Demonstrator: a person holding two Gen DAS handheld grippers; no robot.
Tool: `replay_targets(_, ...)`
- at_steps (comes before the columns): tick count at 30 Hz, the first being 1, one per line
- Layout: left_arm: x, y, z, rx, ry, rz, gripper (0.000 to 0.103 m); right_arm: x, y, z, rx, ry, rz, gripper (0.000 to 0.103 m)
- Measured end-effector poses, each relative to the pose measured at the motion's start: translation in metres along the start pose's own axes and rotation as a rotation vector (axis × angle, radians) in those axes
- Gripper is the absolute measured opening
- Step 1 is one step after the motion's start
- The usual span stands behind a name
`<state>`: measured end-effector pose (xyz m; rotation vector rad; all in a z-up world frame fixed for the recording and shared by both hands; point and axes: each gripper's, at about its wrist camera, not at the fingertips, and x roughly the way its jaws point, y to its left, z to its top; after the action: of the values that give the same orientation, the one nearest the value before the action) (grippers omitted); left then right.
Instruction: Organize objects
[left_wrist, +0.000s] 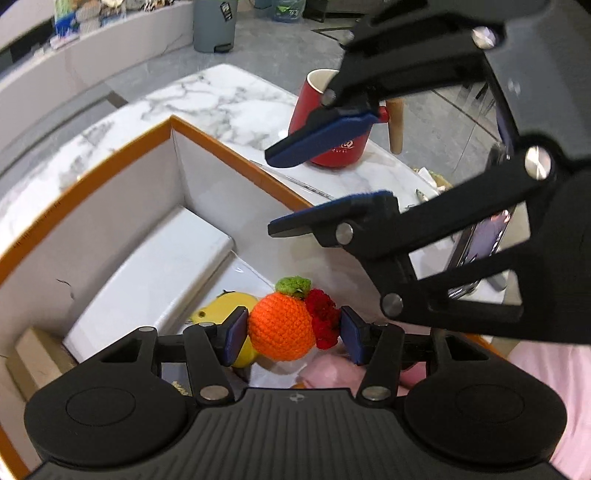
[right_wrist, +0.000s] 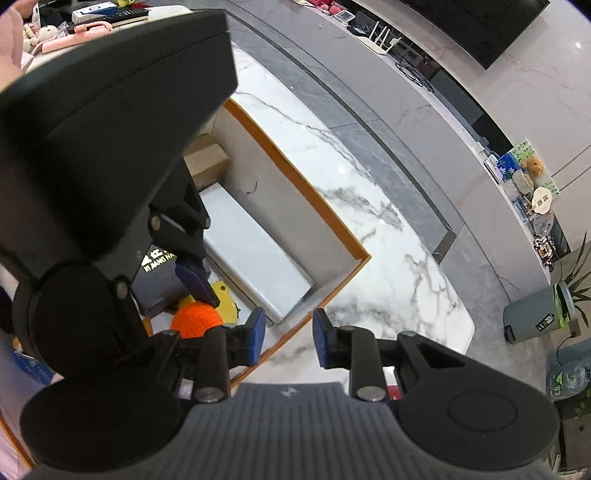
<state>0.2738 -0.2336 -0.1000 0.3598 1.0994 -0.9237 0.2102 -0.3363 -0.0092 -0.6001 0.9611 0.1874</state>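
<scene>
Left wrist view shows the left gripper (left_wrist: 291, 338) fingers clamped on the crocheted orange (left_wrist: 281, 326), low in the frame over the box (left_wrist: 221, 146), while the right gripper (left_wrist: 295, 184), fingers apart and empty, is at upper right.

marble table (left_wrist: 207, 99), orange-edged box (left_wrist: 218, 147) (open), red mug (left_wrist: 328, 125)

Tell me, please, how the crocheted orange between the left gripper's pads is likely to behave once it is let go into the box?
The crocheted orange looks like soft yarn, so it probably squashes between the left gripper pads rather than slipping. It seems light. Being round, it may roll slightly in the box, though its fuzzy surface and red tuft should slow it.
</scene>
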Motion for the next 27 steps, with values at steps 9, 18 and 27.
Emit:
replay_targets(9,-0.002,-0.006,-0.001,-0.014,0.024,-0.004,0.073,0.0,-0.005,-0.007,0.062,-0.01,0.017,0.029)
replay_targets(18,-0.058,-0.025,-0.015,0.034,-0.07,0.091,0.074,-0.025,0.008,-0.006,0.112,-0.011,-0.012,0.029)
replay_targets(27,-0.166,-0.052,-0.057,0.044,-0.291,0.297,0.075,-0.077,0.012,0.005,0.274,-0.041,-0.003,0.041)
